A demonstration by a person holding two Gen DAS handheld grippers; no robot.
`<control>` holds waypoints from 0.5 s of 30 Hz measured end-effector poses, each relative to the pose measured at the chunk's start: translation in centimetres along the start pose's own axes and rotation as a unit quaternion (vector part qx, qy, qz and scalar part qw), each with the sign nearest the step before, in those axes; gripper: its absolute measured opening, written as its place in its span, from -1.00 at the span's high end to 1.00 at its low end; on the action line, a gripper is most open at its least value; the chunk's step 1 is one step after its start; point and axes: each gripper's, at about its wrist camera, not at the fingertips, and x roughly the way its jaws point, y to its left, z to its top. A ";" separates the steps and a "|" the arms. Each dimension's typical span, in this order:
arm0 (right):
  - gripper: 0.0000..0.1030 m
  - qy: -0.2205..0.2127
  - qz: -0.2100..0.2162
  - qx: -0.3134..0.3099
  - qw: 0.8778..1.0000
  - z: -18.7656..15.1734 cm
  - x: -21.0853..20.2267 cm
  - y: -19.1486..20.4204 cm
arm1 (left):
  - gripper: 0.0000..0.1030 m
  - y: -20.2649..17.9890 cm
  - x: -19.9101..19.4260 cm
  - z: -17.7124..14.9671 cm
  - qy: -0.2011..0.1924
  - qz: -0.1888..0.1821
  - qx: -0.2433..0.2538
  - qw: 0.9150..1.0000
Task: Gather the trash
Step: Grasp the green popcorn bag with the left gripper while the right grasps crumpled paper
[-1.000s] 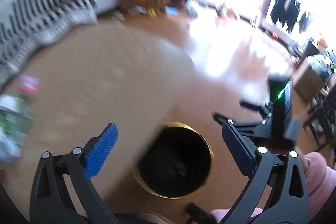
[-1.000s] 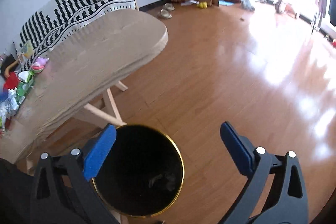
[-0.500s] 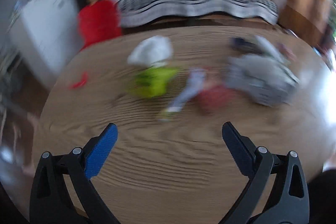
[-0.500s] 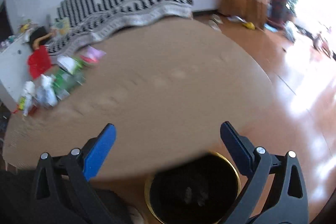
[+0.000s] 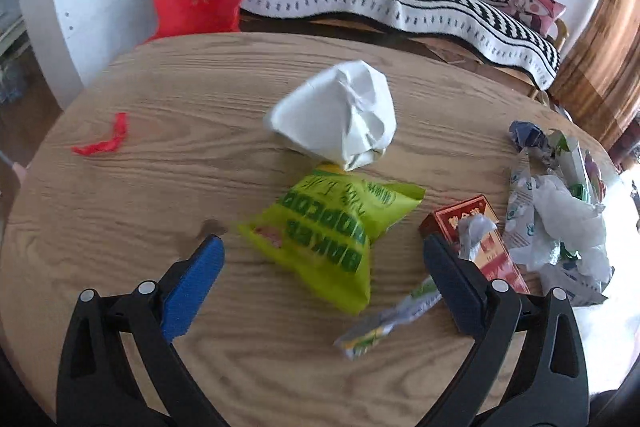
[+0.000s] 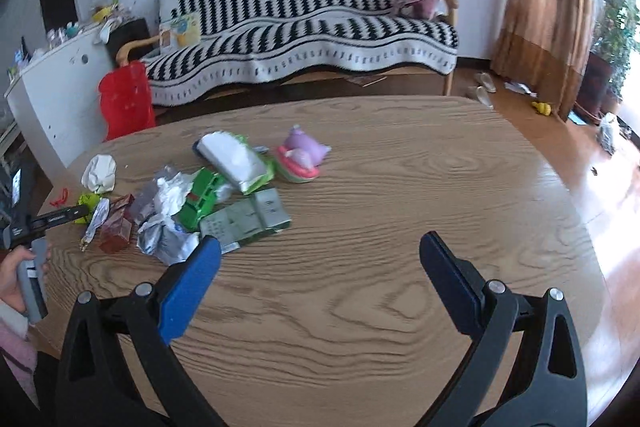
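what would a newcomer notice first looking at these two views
First, the litter on the wooden table: a lime-green snack bag lies just ahead of the open left gripper, with a crumpled white paper wad behind it and a red box to its right. From the right gripper, also open and empty, the pile of foil and green wrappers sits on the table's left half, before a black-and-white striped sofa.

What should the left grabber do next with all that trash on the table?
Probably ease the left gripper forward and down, then close on the green snack bag. Its jaws are wide open and empty, the bag lies right between them on the table, and it is the closest piece of trash.
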 end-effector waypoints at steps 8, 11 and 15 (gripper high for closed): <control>-0.86 0.026 0.096 -0.070 0.993 -0.7 4.6 5.7 | -0.88 -0.7 2.1 1.0 -0.005 0.012 0.029 0.999; -0.86 0.035 0.106 -0.127 0.986 -0.8 6.6 8.7 | -0.87 -1.3 2.1 1.0 -0.005 0.015 0.049 0.999; -0.86 0.054 0.136 -0.153 0.977 -0.6 9.8 11.6 | -0.85 -1.6 1.7 0.7 -0.007 -0.002 0.066 0.998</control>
